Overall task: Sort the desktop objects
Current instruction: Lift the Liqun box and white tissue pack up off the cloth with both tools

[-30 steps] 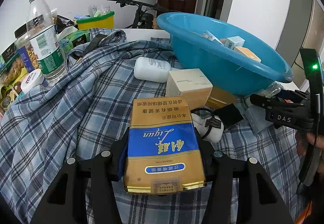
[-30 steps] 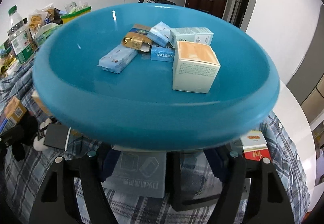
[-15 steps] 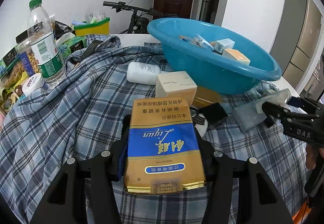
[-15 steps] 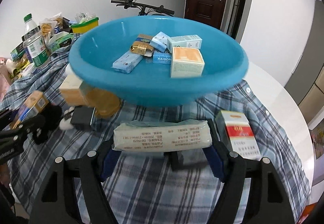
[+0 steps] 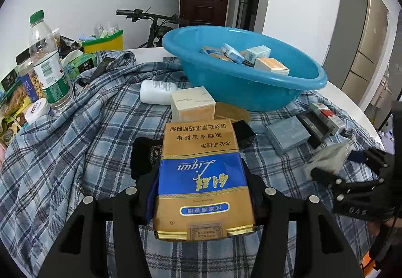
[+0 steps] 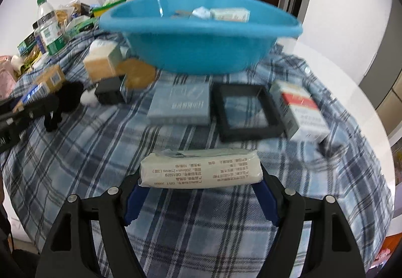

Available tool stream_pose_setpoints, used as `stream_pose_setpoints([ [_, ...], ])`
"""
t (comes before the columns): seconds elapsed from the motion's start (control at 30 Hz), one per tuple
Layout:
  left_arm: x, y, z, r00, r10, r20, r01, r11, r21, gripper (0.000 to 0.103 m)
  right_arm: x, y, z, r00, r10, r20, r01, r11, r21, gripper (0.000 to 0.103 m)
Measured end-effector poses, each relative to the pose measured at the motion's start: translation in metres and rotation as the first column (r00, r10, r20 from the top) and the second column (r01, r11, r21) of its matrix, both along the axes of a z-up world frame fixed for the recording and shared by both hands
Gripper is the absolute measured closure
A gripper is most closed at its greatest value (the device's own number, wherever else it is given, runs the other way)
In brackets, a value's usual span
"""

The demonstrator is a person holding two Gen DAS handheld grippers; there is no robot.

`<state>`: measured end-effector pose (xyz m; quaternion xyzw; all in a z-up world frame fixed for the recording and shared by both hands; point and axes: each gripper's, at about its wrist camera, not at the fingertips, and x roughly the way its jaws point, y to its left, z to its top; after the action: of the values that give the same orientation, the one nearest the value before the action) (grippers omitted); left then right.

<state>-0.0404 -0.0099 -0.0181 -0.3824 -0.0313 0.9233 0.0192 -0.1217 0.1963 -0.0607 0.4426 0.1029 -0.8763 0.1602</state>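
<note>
In your left gripper (image 5: pixel 201 192): gold-blue carton (image 5: pixel 203 177), clamped. Right gripper (image 6: pixel 201 177): tissue pack (image 6: pixel 201 168), clamped. Far basin (image 6: pixel 201 34) holds several boxes; grey box (image 6: pixel 179 104), black frame (image 6: pixel 247 112), red-white pack (image 6: pixel 300 112) remain on your counter.

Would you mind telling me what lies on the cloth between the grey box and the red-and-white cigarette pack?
A black frame-like tray lies between the grey box and the cigarette pack, seen best in the right wrist view.
</note>
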Motion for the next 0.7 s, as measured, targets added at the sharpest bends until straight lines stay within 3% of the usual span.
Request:
stream_pose_setpoints([
  [0.17,0.001,-0.002,-0.002,1.0,0.009,0.006,-0.009,1.0,0.008,0.046,0.003,0.005,-0.014,0.999,-0.01,0.036,0.01,1.0,0.013,0.024],
  [0.7,-0.001,0.007,-0.009,0.999,-0.015,0.031,0.015,1.0,0.002,0.046,0.009,0.017,-0.019,0.999,-0.046,0.014,0.046,0.998,-0.039,0.009],
])
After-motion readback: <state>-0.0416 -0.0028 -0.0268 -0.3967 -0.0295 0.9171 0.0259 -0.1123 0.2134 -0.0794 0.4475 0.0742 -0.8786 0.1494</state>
